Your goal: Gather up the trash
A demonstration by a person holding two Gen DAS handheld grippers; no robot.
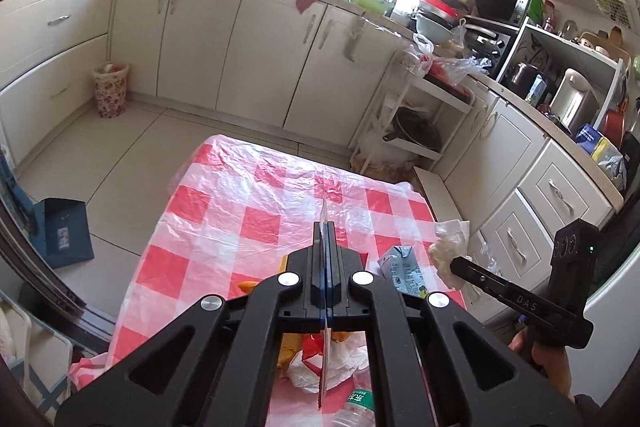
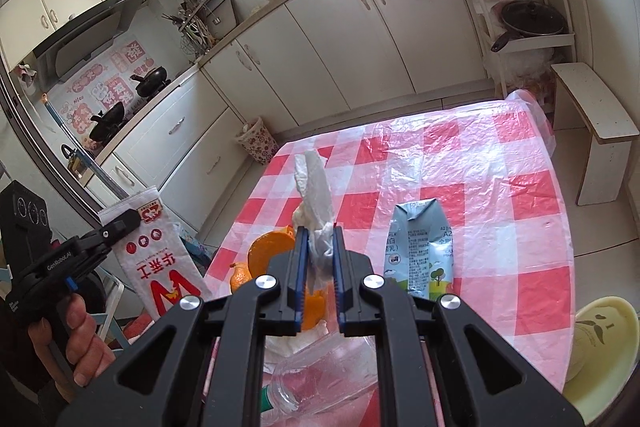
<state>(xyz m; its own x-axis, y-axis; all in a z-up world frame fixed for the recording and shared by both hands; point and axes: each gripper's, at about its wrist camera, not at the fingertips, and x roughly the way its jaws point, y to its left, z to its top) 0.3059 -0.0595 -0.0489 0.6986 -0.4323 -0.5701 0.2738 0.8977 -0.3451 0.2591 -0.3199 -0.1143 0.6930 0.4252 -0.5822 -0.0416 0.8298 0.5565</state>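
Observation:
My left gripper (image 1: 325, 225) is shut on a flat white snack wrapper (image 1: 323, 363), seen edge-on between its jaws; in the right wrist view the wrapper (image 2: 160, 267) hangs from it at the left. My right gripper (image 2: 320, 229) is shut on a crumpled white tissue (image 2: 316, 183) above the table; it also shows in the left wrist view (image 1: 448, 247). A grey milk carton (image 2: 420, 247) lies on the checked tablecloth (image 2: 480, 187). Orange peel (image 2: 268, 251) and a clear plastic bottle (image 2: 316, 383) lie near the front.
A patterned wastebasket (image 1: 111, 89) stands on the floor by the cabinets; it also shows in the right wrist view (image 2: 258, 141). A blue dustpan (image 1: 64, 231) lies left of the table. A white stool (image 2: 592, 131) and a pale yellow stool (image 2: 600, 339) stand to the right.

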